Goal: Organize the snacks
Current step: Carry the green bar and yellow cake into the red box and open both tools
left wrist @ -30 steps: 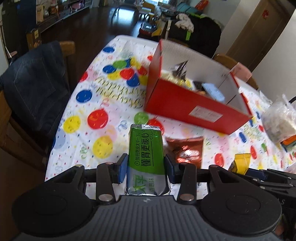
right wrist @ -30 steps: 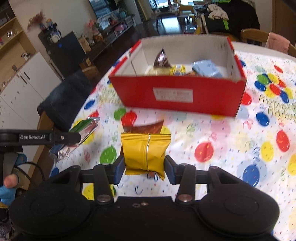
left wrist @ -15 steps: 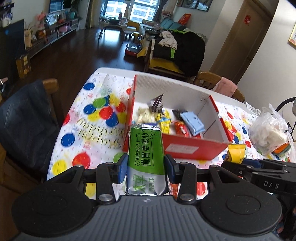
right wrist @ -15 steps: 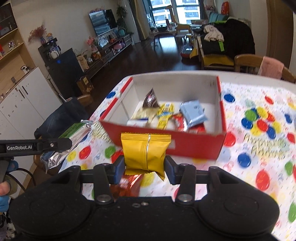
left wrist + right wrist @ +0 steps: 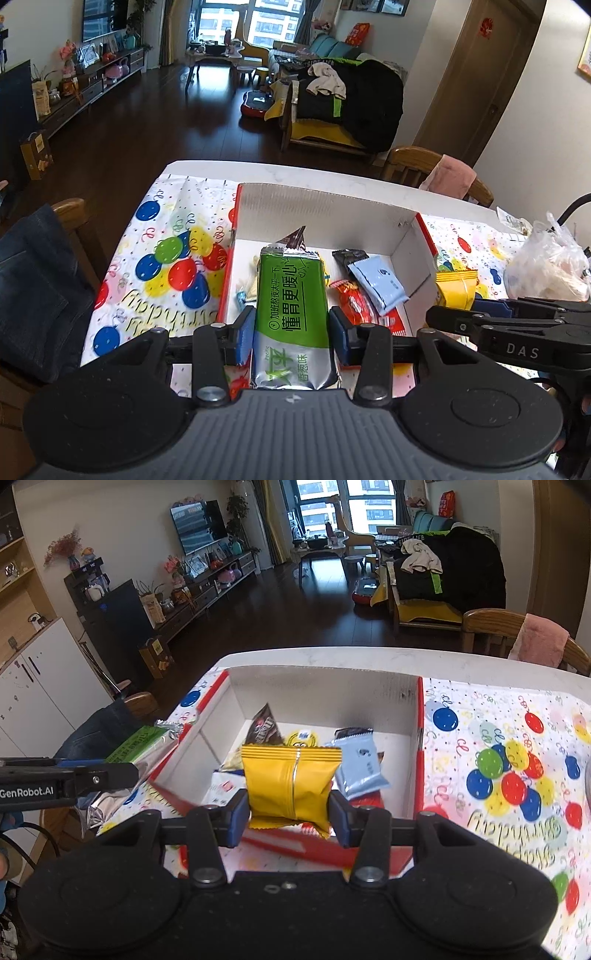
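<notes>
L fingers (image 5: 291, 334) clamped on green pack (image 5: 291, 295), R fingers (image 5: 290, 816) on yellow pack (image 5: 290, 781), both over red box (image 5: 419, 738).

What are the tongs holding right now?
Left tongs: shut on the green packet.
Right tongs: shut on the yellow packet.

My left gripper (image 5: 291, 334) and right gripper (image 5: 291, 816): black bodies, blue pads (image 5: 243, 334), silver screws (image 5: 202, 874); side arms lettered "DAS", "GenRobot.AI".

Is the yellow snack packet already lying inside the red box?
No, the yellow packet is clamped between the right gripper's blue pads, above the red box.
</notes>
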A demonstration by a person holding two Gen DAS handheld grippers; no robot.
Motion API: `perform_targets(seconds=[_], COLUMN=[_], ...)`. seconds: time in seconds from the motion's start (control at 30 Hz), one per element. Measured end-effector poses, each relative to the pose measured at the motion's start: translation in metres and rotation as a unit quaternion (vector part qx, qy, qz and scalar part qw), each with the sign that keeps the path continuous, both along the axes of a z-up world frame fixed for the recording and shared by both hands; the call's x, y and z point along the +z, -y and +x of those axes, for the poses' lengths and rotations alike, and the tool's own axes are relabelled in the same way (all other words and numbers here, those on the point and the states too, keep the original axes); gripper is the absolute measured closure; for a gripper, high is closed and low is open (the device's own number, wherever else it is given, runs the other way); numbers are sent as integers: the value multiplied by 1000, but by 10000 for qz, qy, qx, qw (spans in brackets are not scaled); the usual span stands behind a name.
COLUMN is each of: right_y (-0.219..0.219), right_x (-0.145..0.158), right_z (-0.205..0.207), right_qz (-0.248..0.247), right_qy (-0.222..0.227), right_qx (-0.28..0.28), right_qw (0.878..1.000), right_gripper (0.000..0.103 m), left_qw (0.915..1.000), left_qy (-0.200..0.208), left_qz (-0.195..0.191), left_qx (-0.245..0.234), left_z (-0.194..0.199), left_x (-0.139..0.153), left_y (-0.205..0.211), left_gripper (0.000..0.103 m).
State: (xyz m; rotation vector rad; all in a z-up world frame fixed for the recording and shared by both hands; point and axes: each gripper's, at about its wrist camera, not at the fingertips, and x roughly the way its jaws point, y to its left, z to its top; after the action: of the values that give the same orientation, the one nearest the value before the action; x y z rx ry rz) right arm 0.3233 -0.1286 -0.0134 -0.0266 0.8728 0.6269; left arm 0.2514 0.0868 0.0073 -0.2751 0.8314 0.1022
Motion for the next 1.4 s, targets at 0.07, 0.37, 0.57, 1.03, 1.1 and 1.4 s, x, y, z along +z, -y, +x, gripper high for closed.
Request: perform_targets(seconds=[0.07,0.37,0.57,1.03,1.1,1.4], right_y=[-5,-29,-49,-88,-90,-98], right_x=[-3,-22,-41,-78,-81,-85], right_z=[12,59,85,111,111,112], right_qz=[-48,-276,-509,-980,-1030,-1228], right_qy=[-44,-225,-364,-694,-708,-651], right_qx=[43,168,287,597,625,715], right_qw=[10000,9992,9976,9910,9902,9877], right_gripper=[58,58,58,58,58,58], left_qw=[10000,9990,9977,9944,9940,9920], left_qy=[-81,-401,-603,-997,-1033,-1185], left_qz=[7,137,265,328,334,415], left_qx=[13,127,175,126,127,133], left_z=[13,62,90,126,129,132], left_x=[-4,-25,-42,-71,-73,-78], left_y=[0,-4,-8,-10,-11,-15], left_gripper=[61,61,61,61,61,61])
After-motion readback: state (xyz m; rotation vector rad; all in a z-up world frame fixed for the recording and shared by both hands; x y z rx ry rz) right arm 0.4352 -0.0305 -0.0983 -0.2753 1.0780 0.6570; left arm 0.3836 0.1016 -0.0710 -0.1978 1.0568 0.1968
